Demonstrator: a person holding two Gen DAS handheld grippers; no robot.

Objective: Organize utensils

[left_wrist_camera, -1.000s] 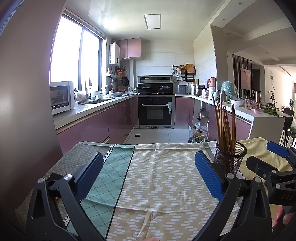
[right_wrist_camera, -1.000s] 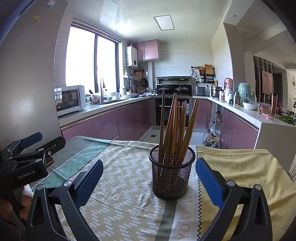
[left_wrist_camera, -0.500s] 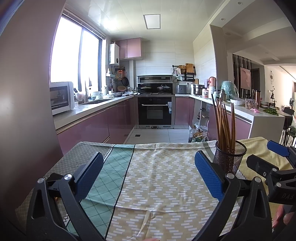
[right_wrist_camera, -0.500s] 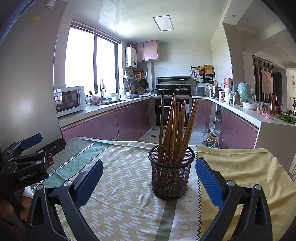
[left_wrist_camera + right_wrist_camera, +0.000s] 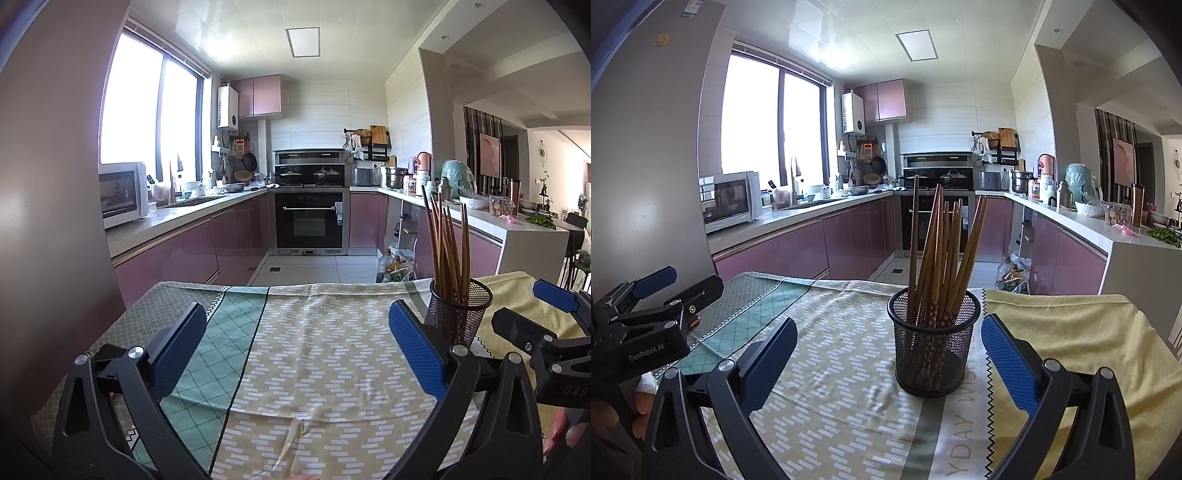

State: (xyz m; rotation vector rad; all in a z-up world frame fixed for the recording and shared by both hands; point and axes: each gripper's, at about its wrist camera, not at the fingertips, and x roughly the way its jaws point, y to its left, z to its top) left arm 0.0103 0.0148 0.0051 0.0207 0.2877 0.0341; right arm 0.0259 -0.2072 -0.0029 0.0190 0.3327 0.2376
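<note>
- The chopsticks stand bunched in the black mesh holder, leaning out in several directions above its rim. Catch 1 of those tops and you could lever the whole holder over.
- The holder sits on the patterned tablecloth, near the middle of the table and a little right; no loose utensils show anywhere on it, so the sorting looks done or nearly so.
- Your right gripper is spread wide, empty, with the holder just beyond and between its 2 fingers. Push forward and you may shove it along the cloth.
- Your left gripper is also spread and empty, over bare cloth left of the holder. Drag it low and you may ruck the cloth, tilting the holder.
</note>
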